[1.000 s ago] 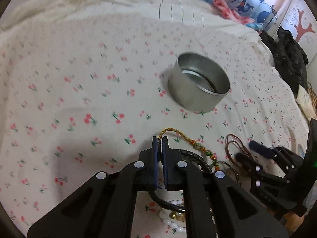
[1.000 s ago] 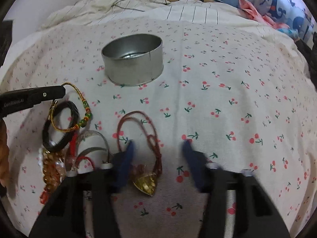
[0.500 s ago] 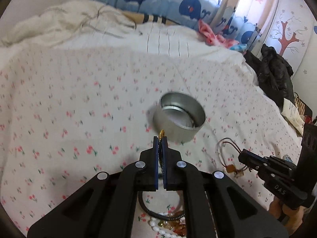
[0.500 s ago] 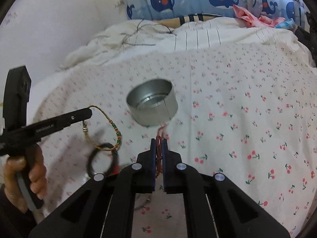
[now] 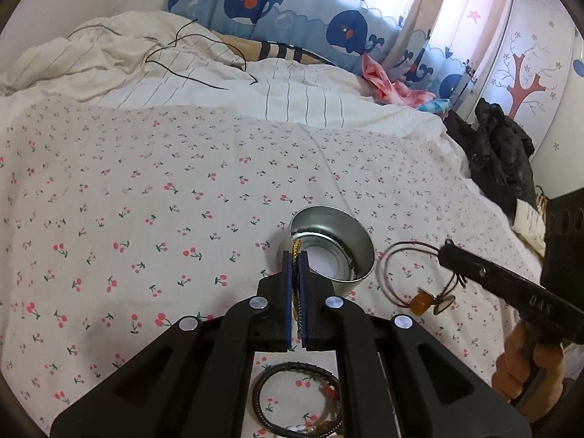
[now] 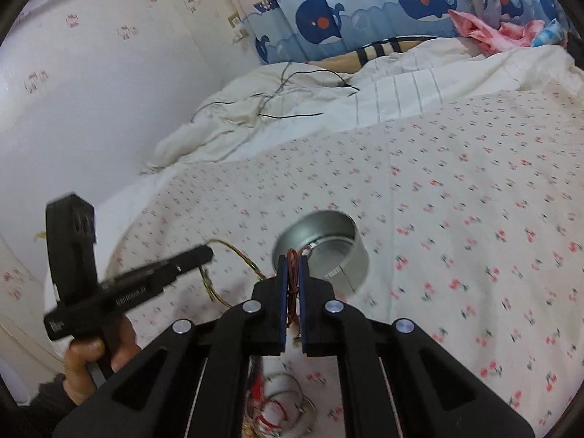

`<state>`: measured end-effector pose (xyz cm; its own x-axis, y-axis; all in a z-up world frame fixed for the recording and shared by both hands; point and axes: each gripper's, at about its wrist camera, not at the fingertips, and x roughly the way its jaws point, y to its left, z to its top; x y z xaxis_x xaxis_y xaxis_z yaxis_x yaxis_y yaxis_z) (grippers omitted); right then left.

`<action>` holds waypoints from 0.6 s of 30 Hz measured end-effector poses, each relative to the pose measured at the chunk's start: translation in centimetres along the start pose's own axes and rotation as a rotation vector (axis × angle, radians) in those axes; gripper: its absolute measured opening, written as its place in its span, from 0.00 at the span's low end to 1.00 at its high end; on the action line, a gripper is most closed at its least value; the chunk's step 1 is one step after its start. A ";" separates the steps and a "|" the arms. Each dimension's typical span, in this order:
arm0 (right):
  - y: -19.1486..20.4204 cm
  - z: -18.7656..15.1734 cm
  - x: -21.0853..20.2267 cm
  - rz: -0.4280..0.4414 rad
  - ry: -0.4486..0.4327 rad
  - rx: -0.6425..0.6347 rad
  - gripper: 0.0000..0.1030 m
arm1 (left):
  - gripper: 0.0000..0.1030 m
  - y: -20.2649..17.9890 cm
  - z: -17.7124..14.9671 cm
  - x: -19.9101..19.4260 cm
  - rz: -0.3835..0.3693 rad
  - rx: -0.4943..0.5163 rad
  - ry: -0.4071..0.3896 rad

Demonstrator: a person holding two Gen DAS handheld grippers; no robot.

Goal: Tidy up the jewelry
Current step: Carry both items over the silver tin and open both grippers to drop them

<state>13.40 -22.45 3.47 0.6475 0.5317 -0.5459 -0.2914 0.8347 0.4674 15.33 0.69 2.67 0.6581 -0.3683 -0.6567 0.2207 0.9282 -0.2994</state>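
A round metal tin (image 5: 334,250) stands open on the cherry-print bedsheet; it also shows in the right wrist view (image 6: 323,252). My left gripper (image 5: 296,259) is shut on a gold beaded bracelet (image 5: 295,248) and holds it just in front of the tin, above the sheet. My right gripper (image 6: 292,266) is shut on a brown cord necklace (image 6: 292,277); its loop and amber pendant (image 5: 423,301) hang right of the tin. The bracelet dangles from the left gripper in the right wrist view (image 6: 233,255).
A black braided bracelet (image 5: 292,401) and more beads lie on the sheet below my left gripper. A rumpled striped duvet (image 5: 182,65) with a black cable lies at the back. Dark clothing (image 5: 500,153) is heaped at the bed's right edge.
Both grippers have lifted off the sheet with their pieces and moved toward the tin. The right gripper closed on the cord necklace a second ago.
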 end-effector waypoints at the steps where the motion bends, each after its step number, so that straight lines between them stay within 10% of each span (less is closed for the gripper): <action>1: 0.1 0.3 0.2 0.009 0.000 0.001 0.06 | 0.03 0.3 0.0 0.1 0.004 -0.013 0.004; 12: 1.5 3.7 6.0 0.034 0.053 -0.006 0.06 | 0.03 1.2 0.1 0.5 0.012 -0.060 0.029; 16: 0.9 2.9 10.0 -0.101 0.171 -0.040 0.06 | 0.03 1.3 0.0 0.6 0.011 -0.063 0.031; 18: 0.3 2.3 10.8 -0.154 0.190 -0.051 0.30 | 0.03 1.2 0.0 0.6 0.007 -0.062 0.031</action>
<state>21.92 -16.75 -0.75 0.5443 0.4111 -0.7312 -0.2379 0.9115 0.3354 16.03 1.61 1.91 0.6367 -0.3641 -0.6797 0.1708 0.9262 -0.3361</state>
